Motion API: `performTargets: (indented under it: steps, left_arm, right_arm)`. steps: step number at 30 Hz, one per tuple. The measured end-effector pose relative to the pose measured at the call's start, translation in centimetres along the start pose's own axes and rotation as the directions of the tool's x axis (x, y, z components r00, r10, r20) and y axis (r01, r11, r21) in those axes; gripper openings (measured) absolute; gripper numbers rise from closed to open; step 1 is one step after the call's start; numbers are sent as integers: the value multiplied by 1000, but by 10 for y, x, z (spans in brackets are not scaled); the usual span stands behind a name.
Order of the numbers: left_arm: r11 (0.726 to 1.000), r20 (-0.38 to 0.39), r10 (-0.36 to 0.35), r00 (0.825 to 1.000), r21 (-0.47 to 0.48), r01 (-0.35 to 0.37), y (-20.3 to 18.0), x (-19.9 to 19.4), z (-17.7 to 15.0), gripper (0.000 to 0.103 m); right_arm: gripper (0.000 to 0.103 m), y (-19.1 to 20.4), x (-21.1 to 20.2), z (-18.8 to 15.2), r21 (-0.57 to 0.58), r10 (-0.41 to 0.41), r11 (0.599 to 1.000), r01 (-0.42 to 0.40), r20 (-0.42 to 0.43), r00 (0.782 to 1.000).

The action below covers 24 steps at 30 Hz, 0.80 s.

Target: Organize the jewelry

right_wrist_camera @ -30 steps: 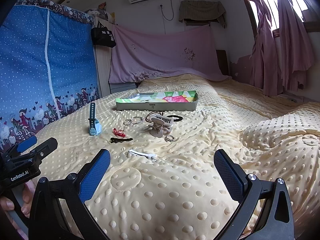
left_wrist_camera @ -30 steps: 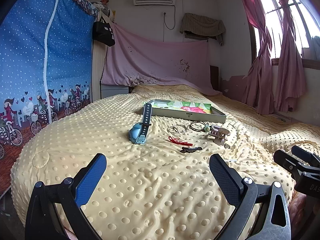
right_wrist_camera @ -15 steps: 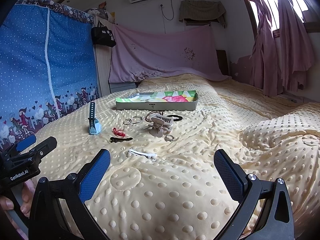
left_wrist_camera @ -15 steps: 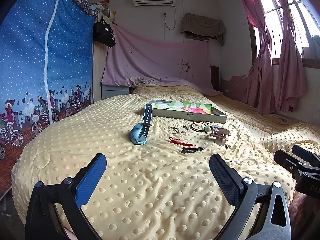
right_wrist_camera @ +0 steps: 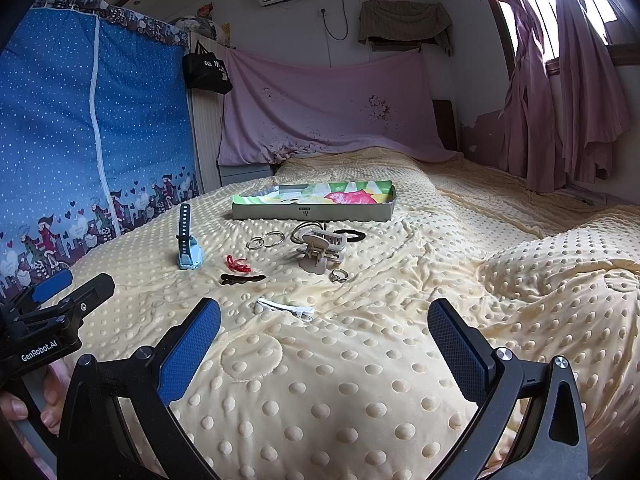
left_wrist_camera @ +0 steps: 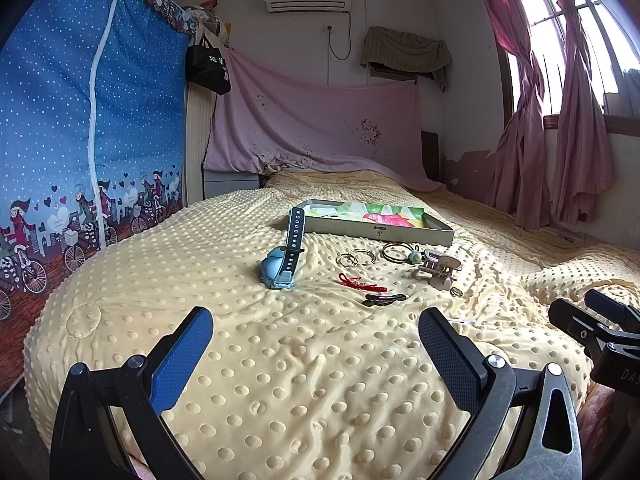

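Both claws sit wide open and empty over the near edge of the bed (right_wrist_camera: 360, 360) — left claw (left_wrist_camera: 316, 340), right claw (right_wrist_camera: 324, 332). The jewelry lies scattered ahead, short of the tray (right_wrist_camera: 312, 212). The white clip (right_wrist_camera: 285, 309) lies nearest the right claw — probably best to come in low and pinch it across its thin width so the bumpy blanket doesn't snag.
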<state>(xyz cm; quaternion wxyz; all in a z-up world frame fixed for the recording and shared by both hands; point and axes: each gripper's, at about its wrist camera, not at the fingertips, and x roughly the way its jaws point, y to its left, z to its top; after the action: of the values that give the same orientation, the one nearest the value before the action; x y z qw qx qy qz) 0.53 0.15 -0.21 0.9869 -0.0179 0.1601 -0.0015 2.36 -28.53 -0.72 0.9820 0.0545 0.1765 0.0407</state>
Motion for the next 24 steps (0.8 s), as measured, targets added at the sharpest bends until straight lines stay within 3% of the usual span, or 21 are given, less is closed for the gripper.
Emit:
performTargets:
  steps: [24]
  left_arm:
    - [998, -23, 36, 999, -41, -37, 19, 19, 14, 103]
  right_arm:
    - [102, 2, 7, 9, -19, 35, 999, -35, -9, 999]
